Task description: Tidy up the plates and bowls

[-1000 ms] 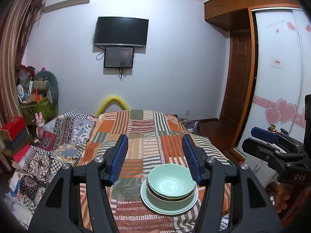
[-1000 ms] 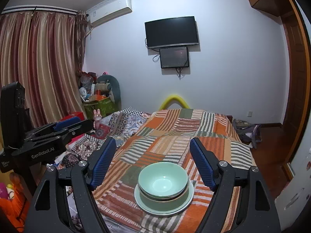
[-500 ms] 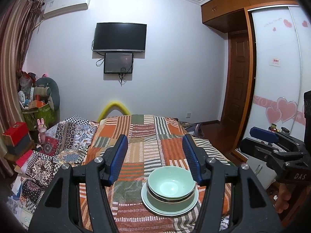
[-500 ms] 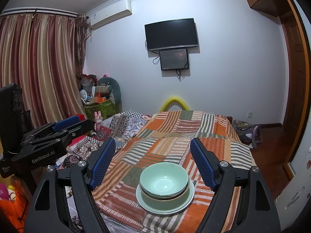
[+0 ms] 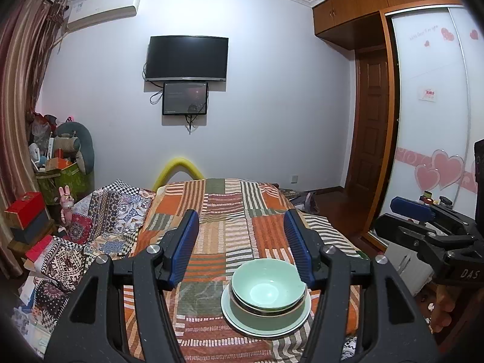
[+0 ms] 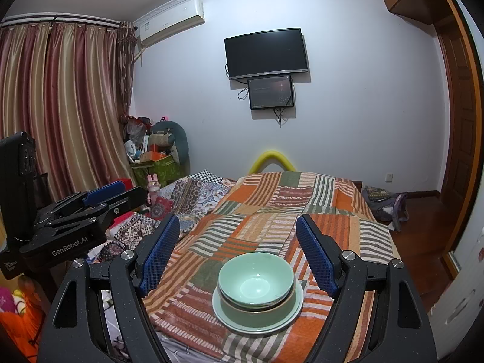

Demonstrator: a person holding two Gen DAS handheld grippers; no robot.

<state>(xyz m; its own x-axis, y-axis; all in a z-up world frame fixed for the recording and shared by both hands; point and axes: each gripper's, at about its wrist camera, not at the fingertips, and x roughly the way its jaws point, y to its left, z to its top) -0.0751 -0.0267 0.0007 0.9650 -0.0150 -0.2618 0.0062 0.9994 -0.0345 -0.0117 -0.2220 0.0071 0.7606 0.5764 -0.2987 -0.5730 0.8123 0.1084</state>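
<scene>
**poster1:** Ceramic, by the look of it: green bowls (image 6: 256, 282) nested on a plate (image 6: 239, 317) on the striped blanket (image 6: 272, 220), at 6 o'clock in both views. Heavy-ish, slick, breakable.

**poster2:** Yep. Left gripper (image 5: 242, 242) and right gripper (image 6: 237, 246) both gape empty, above the stack. Best bet: pinch the top bowl's rim.

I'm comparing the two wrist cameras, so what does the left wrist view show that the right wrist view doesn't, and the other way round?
Only the left wrist view shows the sliding wardrobe door with pink hearts. Only the right wrist view shows the full striped curtains and a backpack on the floor. Both show the stack of green bowls on a plate, the striped blanket, the wall television, and the left gripper and right gripper, open and empty.
</scene>
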